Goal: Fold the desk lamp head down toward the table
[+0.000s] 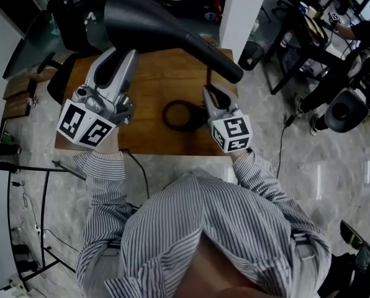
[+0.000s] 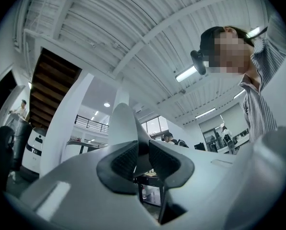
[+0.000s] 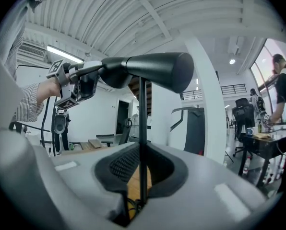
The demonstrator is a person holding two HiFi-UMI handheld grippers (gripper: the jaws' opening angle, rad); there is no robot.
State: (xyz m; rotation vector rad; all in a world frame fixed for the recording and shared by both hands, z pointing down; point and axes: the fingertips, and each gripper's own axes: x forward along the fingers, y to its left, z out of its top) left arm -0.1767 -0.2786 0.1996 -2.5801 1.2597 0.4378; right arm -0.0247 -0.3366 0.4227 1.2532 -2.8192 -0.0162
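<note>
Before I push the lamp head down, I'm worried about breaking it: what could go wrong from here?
1. The left hand-held gripper seems to pinch only the thin rim of the lamp head; it might slip off as the head tilts.
2. The right hand-held gripper clamps only the thin stem; if that slips or twists, the ring base could lift or skate on the table.

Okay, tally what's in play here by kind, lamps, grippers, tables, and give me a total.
desk lamp: 1
grippers: 2, the left gripper and the right gripper
wooden table: 1
Total: 4
</note>
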